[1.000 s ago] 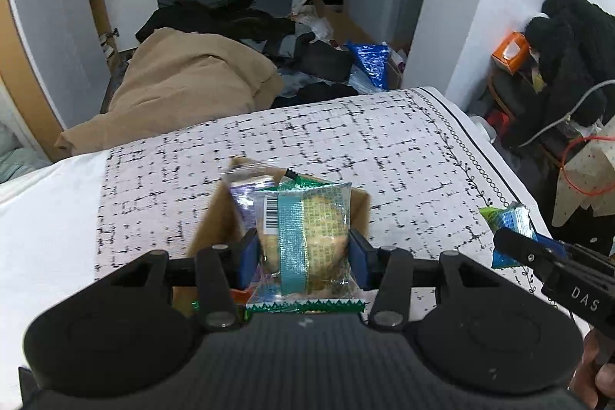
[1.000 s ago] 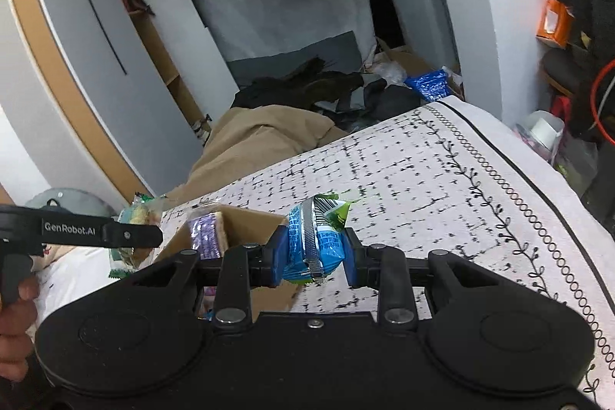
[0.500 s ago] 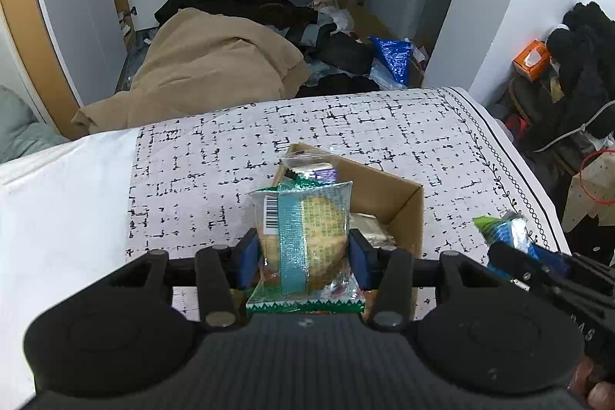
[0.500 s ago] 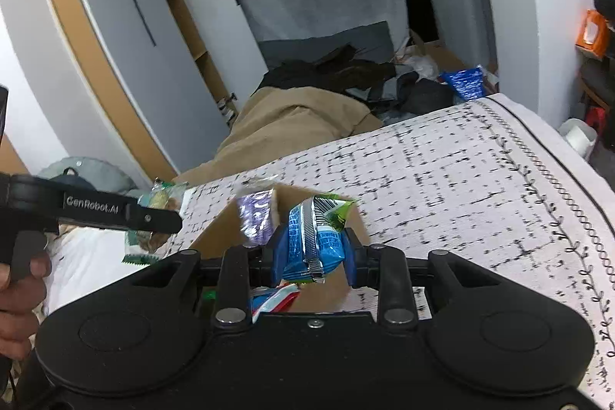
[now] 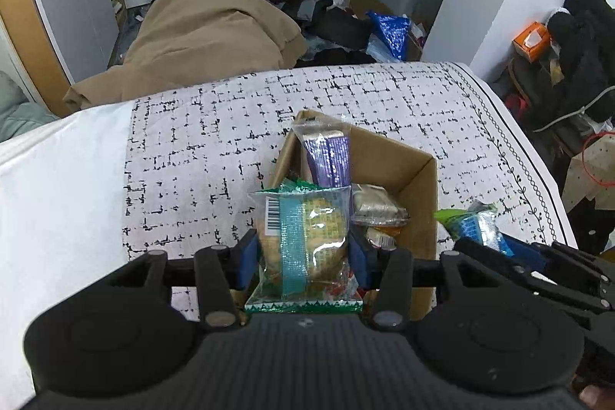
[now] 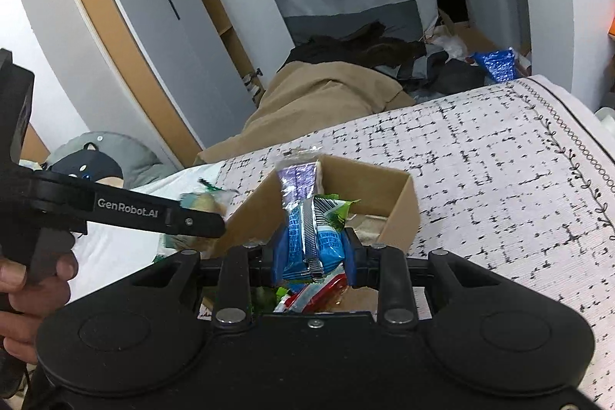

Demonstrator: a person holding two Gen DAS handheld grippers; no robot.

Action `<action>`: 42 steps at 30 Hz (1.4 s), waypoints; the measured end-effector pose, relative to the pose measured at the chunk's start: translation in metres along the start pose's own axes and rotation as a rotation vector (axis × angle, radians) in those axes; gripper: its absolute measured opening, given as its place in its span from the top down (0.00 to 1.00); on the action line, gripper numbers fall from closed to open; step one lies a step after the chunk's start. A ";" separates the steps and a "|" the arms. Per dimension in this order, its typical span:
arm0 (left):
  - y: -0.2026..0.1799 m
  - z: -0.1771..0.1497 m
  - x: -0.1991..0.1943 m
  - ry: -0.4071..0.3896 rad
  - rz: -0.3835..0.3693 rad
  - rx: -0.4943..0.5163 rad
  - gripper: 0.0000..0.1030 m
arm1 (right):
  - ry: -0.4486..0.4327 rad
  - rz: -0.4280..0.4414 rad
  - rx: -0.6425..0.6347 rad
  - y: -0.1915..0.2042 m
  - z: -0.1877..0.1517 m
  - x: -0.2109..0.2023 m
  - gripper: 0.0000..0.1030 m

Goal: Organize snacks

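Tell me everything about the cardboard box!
The box is plain brown cardboard, open on top, sitting on the patterned bedspread. Snacks are inside: a purple packet standing against its far corner, a silvery one lower down. Both grippers hold packets over its near end.

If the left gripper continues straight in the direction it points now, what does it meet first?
Probably the purple snack packet standing upright in the cardboard box. The left gripper already holds a biscuit packet; depth is unclear.
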State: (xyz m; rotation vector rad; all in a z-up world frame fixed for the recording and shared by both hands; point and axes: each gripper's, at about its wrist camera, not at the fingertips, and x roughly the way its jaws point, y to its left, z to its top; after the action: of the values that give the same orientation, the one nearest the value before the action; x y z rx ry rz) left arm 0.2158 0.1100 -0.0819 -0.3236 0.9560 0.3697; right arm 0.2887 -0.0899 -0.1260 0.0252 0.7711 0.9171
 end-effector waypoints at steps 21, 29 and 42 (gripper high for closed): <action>0.008 -0.006 -0.019 0.009 0.006 0.015 0.26 | 0.026 -0.098 -0.004 0.012 -0.006 -0.013 0.59; 0.016 -0.008 -0.040 -0.006 -0.006 0.003 0.23 | -0.011 -0.160 0.012 0.017 -0.003 -0.036 0.51; 0.035 -0.016 -0.079 -0.052 0.005 -0.025 0.16 | -0.115 -0.228 0.086 0.035 0.001 -0.085 0.24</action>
State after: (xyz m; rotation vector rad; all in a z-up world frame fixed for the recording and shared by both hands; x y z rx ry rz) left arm 0.1475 0.1221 -0.0280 -0.3327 0.9020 0.3925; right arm 0.2339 -0.1287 -0.0631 0.0642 0.6900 0.6596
